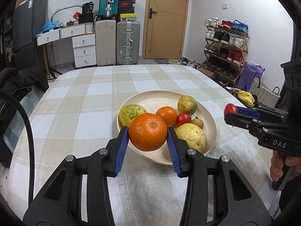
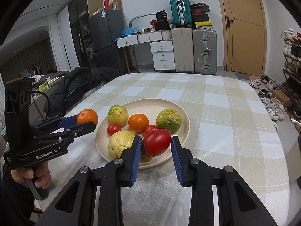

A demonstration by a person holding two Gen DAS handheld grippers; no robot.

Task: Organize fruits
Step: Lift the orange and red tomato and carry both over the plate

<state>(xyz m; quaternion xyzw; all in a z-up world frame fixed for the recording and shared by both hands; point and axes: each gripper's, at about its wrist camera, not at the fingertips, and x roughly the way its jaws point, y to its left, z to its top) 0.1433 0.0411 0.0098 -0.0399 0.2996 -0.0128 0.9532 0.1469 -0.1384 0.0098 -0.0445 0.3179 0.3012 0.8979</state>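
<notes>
**A:** Look what we have! Our left gripper (image 1: 148, 131) is squeezing a big round orange (image 1: 147, 131) between its blue pads. The orange is up in the air, just over the near edge of the wide cream-coloured plate (image 1: 190, 96).

**B:** And our right gripper (image 2: 156, 144) is clamped on a smooth red tomato (image 2: 157, 144). One pad touches each side. It hangs over the near edge of the plate too (a bit to the right of the orange, as we see it).

**A:** So both jaws are closed on fruit. None is loose.

**B:** What sits in the plate now?

**A:** We count a smaller orange (image 2: 138, 122), two little red tomatoes (image 2: 113, 129), a bumpy pale yellow fruit (image 2: 121, 143) at the front, a yellow-green one (image 2: 118, 115) at the back left, and a greener bumpy one (image 2: 169, 120) at the right. There is a tiny brown fruit (image 1: 198, 122) too.

**B:** Is any fruit on the checked tablecloth (image 2: 216, 113)?

**A:** We see none there. The cloth around the plate is bare.

**B:** Then are we almost done?

**A:** We think so. Most fruit is in the plate, and only our two pieces are out of it. We cannot tell from here if they are going in or coming out.

**B:** If going in, what is left?

**A:** Find a free spot, lower each piece, and let go gently so nothing rolls.
</notes>
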